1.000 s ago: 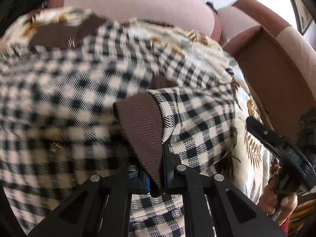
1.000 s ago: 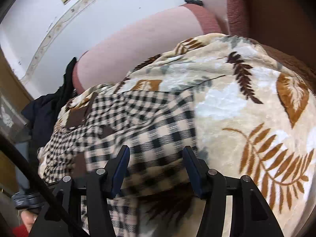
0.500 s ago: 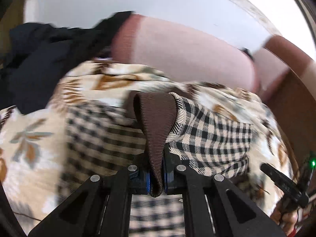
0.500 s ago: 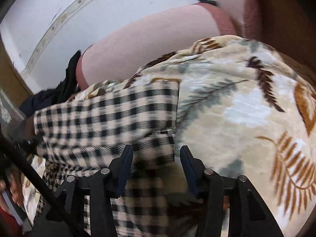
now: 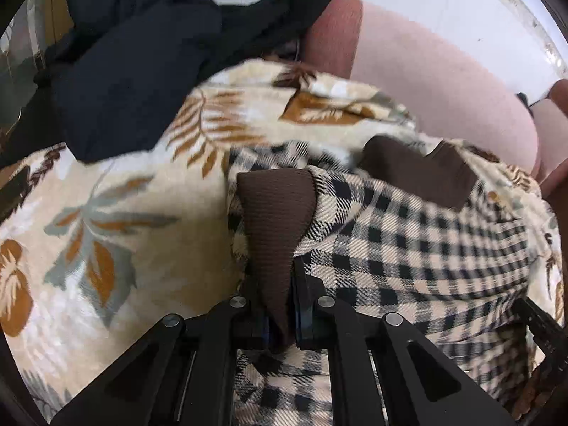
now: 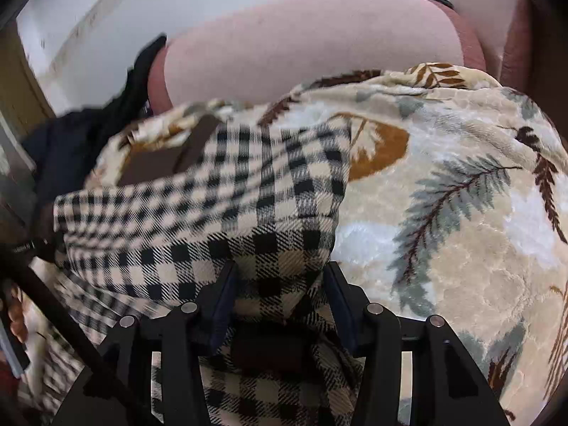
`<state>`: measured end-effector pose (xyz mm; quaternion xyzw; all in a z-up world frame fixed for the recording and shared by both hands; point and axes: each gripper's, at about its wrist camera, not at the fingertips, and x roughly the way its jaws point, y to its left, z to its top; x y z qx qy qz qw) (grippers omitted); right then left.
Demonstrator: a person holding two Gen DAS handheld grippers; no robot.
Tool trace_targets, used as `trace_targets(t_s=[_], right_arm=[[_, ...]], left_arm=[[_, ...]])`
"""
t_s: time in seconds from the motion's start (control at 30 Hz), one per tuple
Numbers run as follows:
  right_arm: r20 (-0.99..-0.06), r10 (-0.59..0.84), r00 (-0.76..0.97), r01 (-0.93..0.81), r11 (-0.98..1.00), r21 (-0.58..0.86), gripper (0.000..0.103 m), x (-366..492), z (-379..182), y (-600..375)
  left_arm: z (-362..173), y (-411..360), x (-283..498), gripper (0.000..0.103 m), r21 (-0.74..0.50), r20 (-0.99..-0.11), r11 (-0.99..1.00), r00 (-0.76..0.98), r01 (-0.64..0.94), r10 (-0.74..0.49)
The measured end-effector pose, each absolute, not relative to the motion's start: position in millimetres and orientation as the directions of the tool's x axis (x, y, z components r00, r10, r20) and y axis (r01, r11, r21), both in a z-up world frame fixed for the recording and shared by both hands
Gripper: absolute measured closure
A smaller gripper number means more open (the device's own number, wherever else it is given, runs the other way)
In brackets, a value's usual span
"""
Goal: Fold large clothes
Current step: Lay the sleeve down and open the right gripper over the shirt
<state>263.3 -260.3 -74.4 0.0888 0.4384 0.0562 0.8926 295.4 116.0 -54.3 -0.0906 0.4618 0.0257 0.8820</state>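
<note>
Two claws are mine. Through the left wrist camera, my left claw (image 5: 282,305) is pinched tight on the brown ribbed cuff (image 5: 277,213) of the cream-and-black checked flannel garment (image 5: 419,248), which spreads ahead and right over the leaf-printed beige blanket (image 5: 106,220); motion blur smears the checks, and a dark heap of clothing (image 5: 135,64) lies beyond, left.

Through the right wrist camera, my right claw (image 6: 280,298), jaws just narrowed, stands spread around a thick fold of that garment (image 6: 198,213); whether the pads press it I cannot tell. Its left part is blurred.

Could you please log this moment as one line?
left gripper: shut on brown cuff | right gripper: fingers astride checked garment | surface: leaf-print blanket
</note>
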Motion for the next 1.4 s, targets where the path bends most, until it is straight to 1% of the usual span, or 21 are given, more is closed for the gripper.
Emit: trace_targets(t_s=[0.13, 0.2, 0.27, 0.33, 0.4, 0.43, 0.47, 0.57, 0.67, 0.8, 0.83, 0.87, 0.93, 1.07, 1.13, 1.17, 1.23, 1.27, 1.3, 1.33, 1.4], right_arm=[[-0.791, 0.177, 0.585, -0.018, 0.978, 0.206, 0.049, 266.9, -82.8, -262.8], [-0.798, 0.187, 0.572, -0.007, 0.975, 0.223, 0.044, 268.8, -86.4, -267.0], [-0.806, 0.192, 0.560, 0.010, 0.971, 0.238, 0.037, 270.0, -91.3, -271.6], [-0.806, 0.203, 0.556, 0.016, 0.967, 0.255, 0.035, 271.3, -94.0, -275.6], [-0.808, 0.193, 0.557, 0.013, 0.970, 0.241, 0.035, 271.0, -92.3, -275.2], [-0.809, 0.182, 0.559, 0.011, 0.974, 0.227, 0.034, 270.2, -91.0, -274.2], [-0.809, 0.170, 0.562, 0.008, 0.977, 0.211, 0.034, 268.6, -89.2, -272.9], [-0.807, 0.131, 0.576, 0.018, 0.985, 0.173, 0.034, 264.5, -78.5, -274.5], [-0.761, 0.124, 0.636, 0.054, 0.977, 0.204, 0.034, 254.8, -55.5, -287.9], [-0.661, 0.083, 0.746, 0.118, 0.960, 0.254, 0.034, 239.4, -24.7, -305.4], [-0.653, 0.084, 0.752, 0.121, 0.957, 0.263, 0.038, 240.1, -23.9, -305.0], [-0.654, 0.103, 0.749, 0.112, 0.954, 0.279, 0.045, 243.3, -25.6, -302.9], [-0.673, 0.152, 0.724, 0.078, 0.951, 0.299, 0.053, 251.6, -33.6, -293.9], [-0.723, 0.258, 0.640, -0.047, 0.953, 0.298, 0.055, 262.5, -54.2, -262.4], [-0.762, 0.219, 0.610, -0.079, 0.973, 0.216, 0.055, 262.7, -61.6, -248.0], [-0.788, 0.141, 0.599, -0.081, 0.990, 0.116, 0.056, 262.4, -65.5, -239.2], [-0.807, -0.018, 0.590, -0.070, 0.995, -0.074, 0.055, 261.7, -70.2, -227.0], [-0.802, -0.100, 0.589, -0.067, 0.983, -0.172, 0.046, 261.6, -73.1, -222.2], [-0.795, -0.139, 0.590, -0.067, 0.973, -0.220, 0.043, 260.6, -75.0, -221.0], [-0.785, -0.188, 0.591, -0.056, 0.961, -0.272, 0.040, 260.1, -76.8, -220.6], [-0.778, -0.240, 0.581, -0.033, 0.948, -0.317, 0.039, 259.2, -79.4, -223.1]], left_arm=[[-68.5, 116.6, 295.4, 0.094, -0.144, -0.823, 0.981, 0.566, -0.131, -0.046], [-70.3, 117.7, 296.7, 0.090, -0.139, -0.823, 0.981, 0.566, -0.135, -0.039], [-70.3, 121.9, 297.9, 0.087, -0.157, -0.827, 0.976, 0.561, -0.149, -0.047], [-68.1, 129.7, 298.1, 0.085, -0.194, -0.829, 0.967, 0.555, -0.164, -0.071], [-63.3, 138.8, 297.7, 0.080, -0.207, -0.829, 0.959, 0.555, -0.195, -0.066], [-60.7, 144.5, 298.0, 0.071, -0.208, -0.828, 0.955, 0.557, -0.213, -0.056], [-58.1, 150.7, 295.8, 0.067, -0.209, -0.828, 0.950, 0.560, -0.234, -0.044], [-48.8, 169.9, 283.6, 0.067, -0.178, -0.828, 0.935, 0.560, -0.305, 0.025], [-38.8, 182.0, 269.1, 0.067, -0.164, -0.826, 0.932, 0.561, -0.323, 0.049], [-24.8, 169.9, 253.5, 0.067, -0.156, -0.800, 0.956, 0.599, -0.249, 0.026], [-23.8, 161.7, 253.0, 0.067, -0.147, -0.795, 0.964, 0.607, -0.222, 0.019], [-24.8, 149.5, 253.5, 0.067, -0.137, -0.792, 0.973, 0.610, -0.185, 0.004], [-29.4, 131.7, 255.2, 0.067, -0.128, -0.796, 0.982, 0.605, -0.140, -0.018], [-51.4, 96.4, 260.3, 0.066, -0.145, -0.812, 0.987, 0.579, -0.070, -0.078], [-63.1, 83.4, 261.8, 0.061, -0.100, -0.818, 0.993, 0.573, -0.066, -0.045], [-68.6, 76.1, 261.4, 0.059, -0.056, -0.817, 0.997, 0.577, -0.059, -0.012], [-73.7, 67.5, 259.4, 0.055, 0.014, -0.810, 0.999, 0.585, -0.040, 0.034], [-76.6, 61.6, 256.8, 0.053, 0.067, -0.805, 0.998, 0.590, -0.012, 0.061], [-77.9, 58.6, 255.1, 0.053, 0.098, -0.803, 0.995, 0.591, 0.006, 0.076], [-78.6, 55.2, 252.6, 0.053, 0.134, -0.802, 0.991, 0.590, 0.028, 0.092], [-75.9, 54.4, 245.6, 0.053, 0.165, -0.807, 0.984, 0.582, 0.063, 0.098]])
